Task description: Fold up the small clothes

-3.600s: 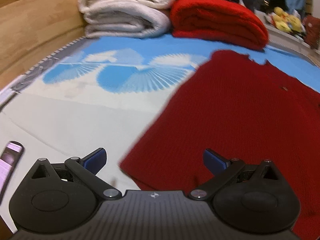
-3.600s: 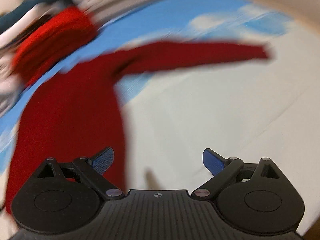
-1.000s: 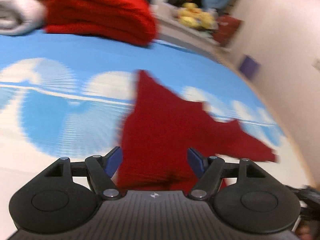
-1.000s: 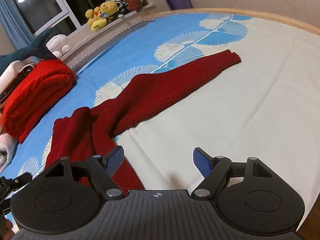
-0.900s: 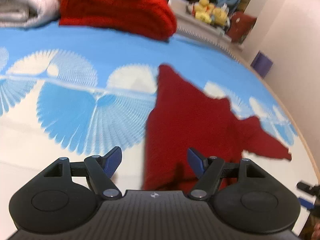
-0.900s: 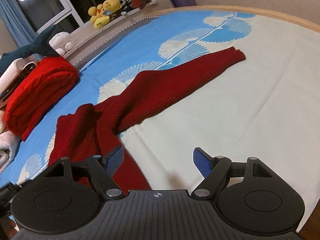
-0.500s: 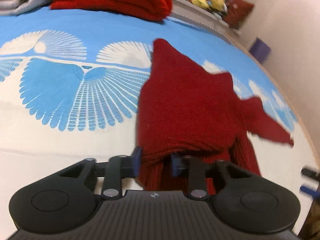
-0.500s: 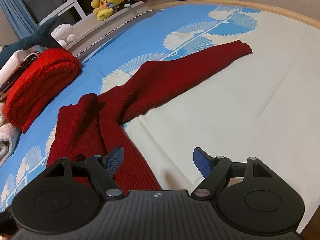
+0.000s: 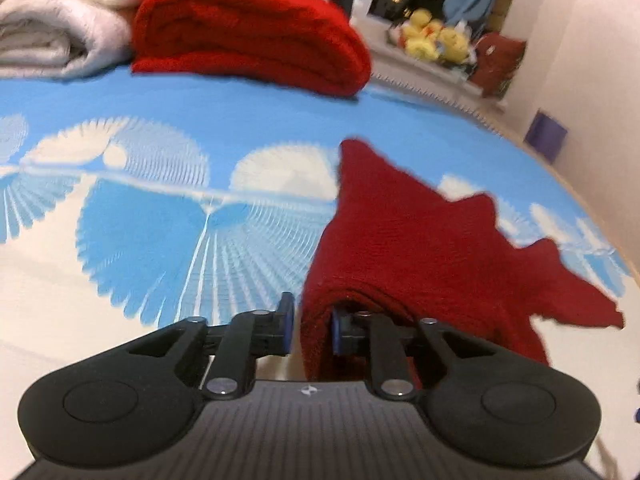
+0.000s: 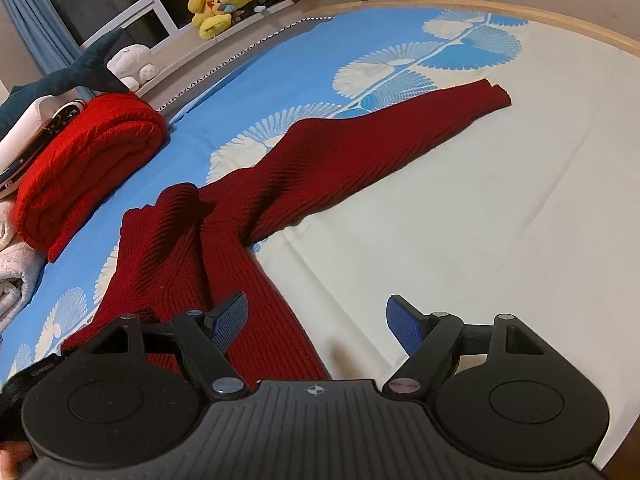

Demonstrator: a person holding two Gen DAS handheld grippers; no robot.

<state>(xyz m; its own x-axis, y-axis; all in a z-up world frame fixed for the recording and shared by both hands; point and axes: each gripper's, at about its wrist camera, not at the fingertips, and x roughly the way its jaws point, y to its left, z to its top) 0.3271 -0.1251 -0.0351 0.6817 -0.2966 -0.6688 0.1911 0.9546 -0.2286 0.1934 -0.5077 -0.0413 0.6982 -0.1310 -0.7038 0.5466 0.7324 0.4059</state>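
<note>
A dark red knit sweater point(image 10: 320, 160) lies on the bedsheet point(image 10: 480, 240), which has a blue fan pattern. One sleeve point(image 10: 460, 108) stretches out to the right, and the body is bunched in folds at the left. In the left wrist view the sweater point(image 9: 400, 240) rises from its near edge, where my left gripper point(image 9: 311, 330) is shut on a fold of the fabric. My right gripper point(image 10: 316, 320) stands open just above the sheet, its left pad point(image 10: 230, 318) over the sweater's lower edge and nothing between the jaws.
A folded bright red blanket point(image 9: 248, 28) and rolled white towels point(image 9: 52, 20) lie at the far side of the bed. Stuffed toys point(image 10: 216, 4) sit on the window ledge. The wooden bed rim point(image 10: 560, 20) curves along the right, with a purple bin point(image 9: 546, 136) beyond it.
My left gripper came down over the sweater's near edge and closed on it. The right gripper stayed open and almost still.
</note>
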